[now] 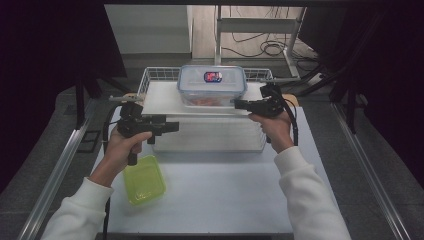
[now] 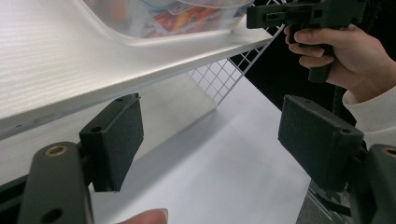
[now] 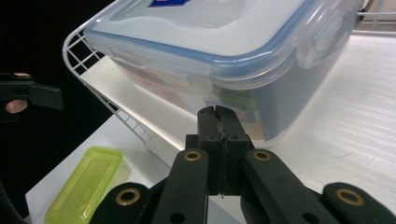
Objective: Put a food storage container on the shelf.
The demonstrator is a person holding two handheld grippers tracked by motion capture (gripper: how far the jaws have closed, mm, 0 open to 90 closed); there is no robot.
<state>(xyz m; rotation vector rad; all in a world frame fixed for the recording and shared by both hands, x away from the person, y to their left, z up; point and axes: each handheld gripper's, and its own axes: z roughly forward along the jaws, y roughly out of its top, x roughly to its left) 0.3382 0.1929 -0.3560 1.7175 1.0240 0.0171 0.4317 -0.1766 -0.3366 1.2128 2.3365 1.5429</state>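
— Our right gripper (image 3: 217,112) sits nearest the lens, jaws pressed flat together with nothing between them, tips just short of the clear lidded container (image 3: 219,56). We think it is about to nudge or pry at that box rather than grasp it.

— Agreed. We see the container (image 1: 212,85) standing on the white shelf board (image 1: 165,97) inside the wire rack (image 1: 150,76), toward the far side, blue-rimmed lid clipped on and something orange inside. With the jaws closed, we can only push. If we push near the lid line instead of low on the wall, the box may tip or skid back against the wire.

— And the side clasp (image 3: 312,44) looks latched. If a closed tip catches under it, we could flip it by accident.

— Our left gripper (image 1: 150,125) hangs at the rack's front left, jaws spread wide and holding nothing. In the left gripper view the pads (image 2: 119,140) sit below the shelf edge, so if we lift carelessly we strike the board from underneath and jolt the container.

— That is the likelier slip, we judge. The shelf looks thin and appears merely laid in the rack.

— Below, on the table (image 1: 225,200), the green tub (image 1: 144,180) lies close by our left wrist. A backward pull of that arm could sweep it toward the near edge.

— Cables trail from both grippers too; one snagging the wire grid would jerk a hand off line.
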